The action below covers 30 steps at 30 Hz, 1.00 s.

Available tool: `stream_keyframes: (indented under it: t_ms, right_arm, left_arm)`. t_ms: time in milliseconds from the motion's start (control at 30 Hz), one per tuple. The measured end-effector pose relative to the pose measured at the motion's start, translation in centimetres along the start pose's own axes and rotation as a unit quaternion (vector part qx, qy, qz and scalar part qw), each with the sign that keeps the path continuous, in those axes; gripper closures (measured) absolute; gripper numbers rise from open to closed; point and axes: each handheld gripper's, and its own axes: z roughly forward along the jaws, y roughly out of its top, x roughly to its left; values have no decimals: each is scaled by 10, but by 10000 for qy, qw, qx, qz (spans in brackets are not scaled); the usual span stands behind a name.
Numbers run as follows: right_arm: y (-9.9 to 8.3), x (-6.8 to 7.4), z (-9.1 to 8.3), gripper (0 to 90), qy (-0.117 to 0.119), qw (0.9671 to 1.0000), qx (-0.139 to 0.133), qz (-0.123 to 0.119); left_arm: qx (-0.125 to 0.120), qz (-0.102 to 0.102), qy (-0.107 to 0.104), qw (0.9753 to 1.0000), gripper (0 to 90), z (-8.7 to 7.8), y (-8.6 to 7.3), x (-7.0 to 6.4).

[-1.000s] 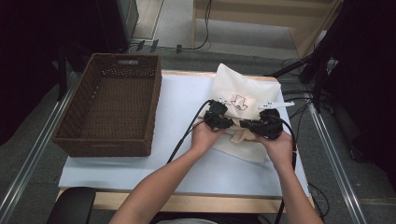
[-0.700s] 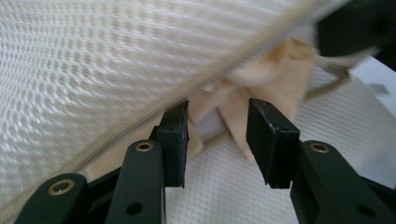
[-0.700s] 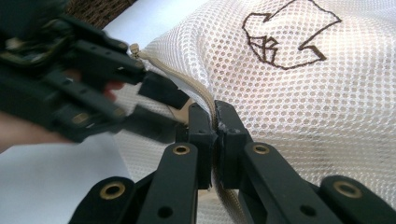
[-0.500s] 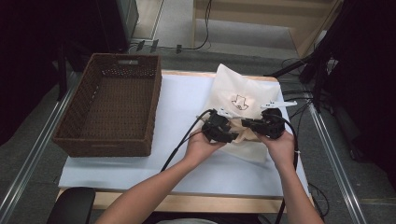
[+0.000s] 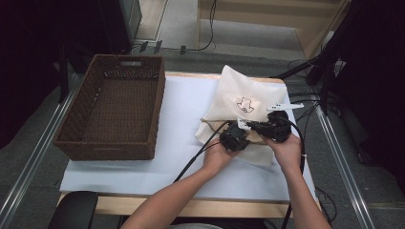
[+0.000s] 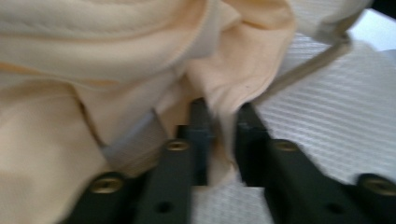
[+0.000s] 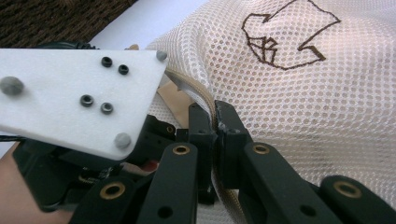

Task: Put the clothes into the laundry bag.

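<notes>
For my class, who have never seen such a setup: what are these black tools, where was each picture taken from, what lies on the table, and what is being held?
A person holds a hand-operated two-jaw tool in each hand: the left gripper and the right gripper. One picture looks down from above the table; the other two come from cameras riding on each gripper. On the table lie a brown wicker basket and a cream mesh bag with a dark drawn figure. The left gripper pinches cream fabric at the bag's edge; the right gripper is shut on its mesh rim.
</notes>
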Motion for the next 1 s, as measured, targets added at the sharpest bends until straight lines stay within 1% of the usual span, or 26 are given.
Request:
stream_keyframes:
  t_ms: [33, 67, 100, 133, 167, 200, 233, 267, 300, 333, 367, 400, 433, 500, 633, 700, 733, 767, 867, 900, 967, 1000]
  right_arm:
    - [0, 0, 0, 882, 0, 10000, -1, 1]
    - [0, 0, 0, 882, 4, 10000, -3, -3]
    - [0, 0, -1, 882, 2, 10000, -14, -2]
    - [0, 0, -1, 882, 8, 10000, -27, -3]
    - [0, -1, -2, 882, 7, 10000, -33, -4]
    - [0, -1, -2, 882, -8, 10000, -40, 6]
    - [0, -1, -3, 882, 4, 10000, -43, 11]
    - [0, -1, -3, 882, -2, 10000, -54, 9]
    - [0, -1, -3, 882, -2, 10000, -73, 4]
    - [0, -1, -3, 882, 1, 10000, -95, 1]
    - [0, -1, -4, 882, 10, 9999, -102, 8]
    - [1, -1, -4, 882, 20, 9999, -113, 9]
    - [1, -1, -4, 882, 42, 9999, -103, 24]
    - [1, -1, -3, 882, 48, 9999, -101, 29]
    - [0, -1, -1, 882, 54, 10000, -51, 21]
    - [0, -2, -1, 882, 52, 10000, -41, 43]
    - [0, -2, -1, 882, 51, 10000, -33, 45]
    - [0, -2, -1, 882, 46, 10000, -24, 42]
    - [0, -2, 0, 882, 39, 10000, 14, 52]
    - [-1, -2, 1, 882, 54, 10000, 37, 61]
    - [-1, -2, 5, 882, 49, 9999, 129, 38]
    - [-2, -2, 7, 882, 46, 9998, 165, 47]
  left_arm:
    - [50, -41, -28, 10000, 883, -1, 1, 2]
    - [66, -136, -30, 9999, 890, -2, 3, 4]
    - [41, -146, -4, 9999, 894, -6, 6, 9]
    - [9, -207, 6, 9998, 896, -9, 8, 12]
    - [-74, -314, 55, 9995, 897, -12, 11, 16]
    - [-105, -382, 49, 9992, 897, -16, 14, 22]
    - [-164, -478, 96, 9987, 897, -20, 17, 27]
    - [-235, -523, 174, 9982, 898, -23, 20, 31]
    - [-225, -535, 222, 9981, 897, -26, 22, 35]
    - [-285, -622, 285, 9973, 898, -27, 24, 39]
    - [-310, -630, 336, 9970, 898, -28, 26, 41]
    - [-345, -702, 395, 9962, 897, -29, 28, 44]
    - [-396, -812, 382, 9952, 897, -28, 29, 47]
    - [-449, -930, 367, 9940, 897, -25, 31, 50]
    - [-411, -938, 471, 9936, 895, -14, 35, 48]
    - [-427, -898, 541, 9936, 894, -10, 36, 49]
    - [-400, -904, 564, 9935, 894, -8, 37, 50]
    - [-375, -867, 599, 9937, 894, -7, 37, 50]
    - [-309, -817, 646, 9941, 891, -1, 35, 53]
    - [-300, -853, 649, 9938, 887, 2, 34, 53]
    - [-228, -806, 707, 9940, 883, 7, 32, 54]
    - [-220, -807, 652, 9944, 878, 8, 31, 55]
